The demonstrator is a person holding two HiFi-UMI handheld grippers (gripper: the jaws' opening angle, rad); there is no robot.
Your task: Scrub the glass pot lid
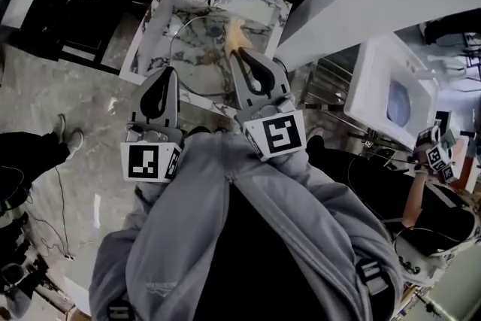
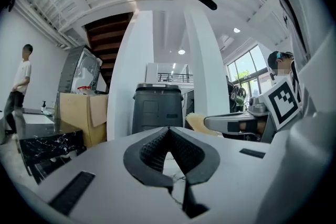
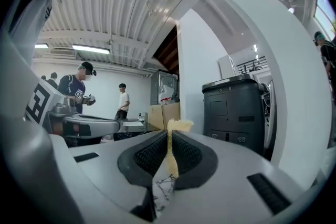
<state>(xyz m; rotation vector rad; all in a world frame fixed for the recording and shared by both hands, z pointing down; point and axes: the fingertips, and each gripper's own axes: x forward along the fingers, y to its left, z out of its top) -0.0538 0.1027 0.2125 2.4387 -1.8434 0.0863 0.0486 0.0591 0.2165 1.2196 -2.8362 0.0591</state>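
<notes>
The round glass pot lid (image 1: 197,56) lies in a marble-patterned basin (image 1: 150,34) below me, its knob (image 1: 214,31) near the middle. My right gripper (image 1: 239,52) hangs over the lid's right side, shut on a thin yellow sponge (image 1: 235,34) that sticks out past its tips. In the right gripper view the sponge (image 3: 175,125) stands pinched between the black pads (image 3: 149,155). My left gripper (image 1: 167,73) is held over the basin's near left edge, shut and empty. In the left gripper view its jaws meet with nothing between them.
A black bin (image 2: 157,107) and a white column (image 2: 207,86) stand ahead, with a cardboard box (image 2: 84,115) to the left. A white appliance (image 1: 391,94) sits at the right, beside another person's hand (image 1: 432,154) with a gripper. People stand far off (image 3: 123,99).
</notes>
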